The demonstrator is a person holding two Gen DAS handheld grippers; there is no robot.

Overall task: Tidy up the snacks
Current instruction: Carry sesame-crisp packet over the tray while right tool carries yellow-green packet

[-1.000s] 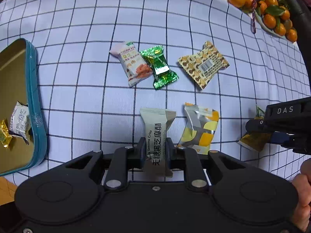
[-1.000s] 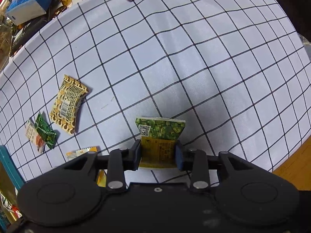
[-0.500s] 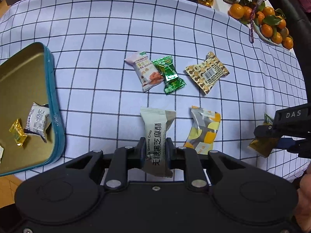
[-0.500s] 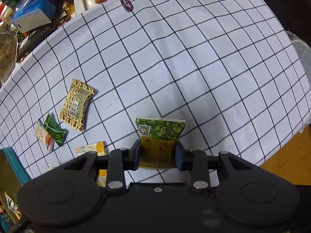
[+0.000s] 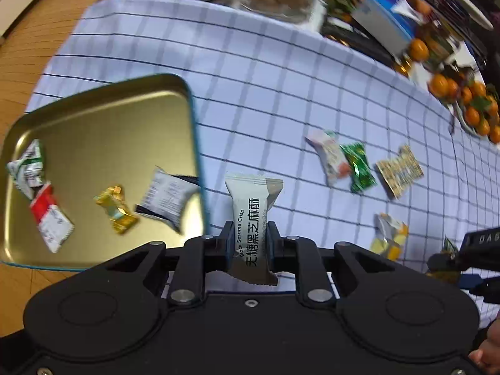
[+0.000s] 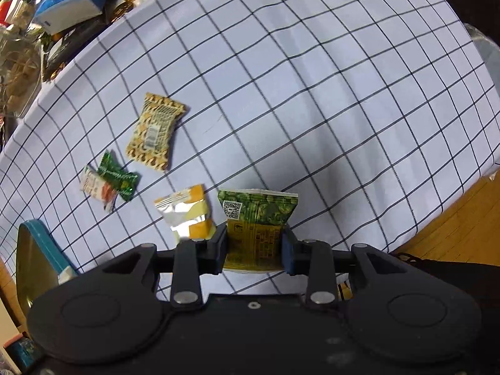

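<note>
In the left wrist view your left gripper (image 5: 250, 243) points steeply down, clenched on a grey sesame crisp packet (image 5: 251, 215) that stands upright between the pads at lower centre. To its left lies the open gold tin (image 5: 103, 118) with four wrapped snacks inside; the tin's teal rim sits just beside the packet. Loose on the checked worktop (image 5: 265, 100) at right lie a white-orange packet (image 5: 331, 159) touching a green candy (image 5: 359, 168), and a brown patterned packet (image 5: 400, 172) nearby.

In the right wrist view your right gripper (image 6: 254, 250) points straight down, grasping a green-and-gold packet (image 6: 256, 218), printed with a QR code, at lower centre. A yellow-silver packet (image 6: 187, 215) lies just left of it.
</note>
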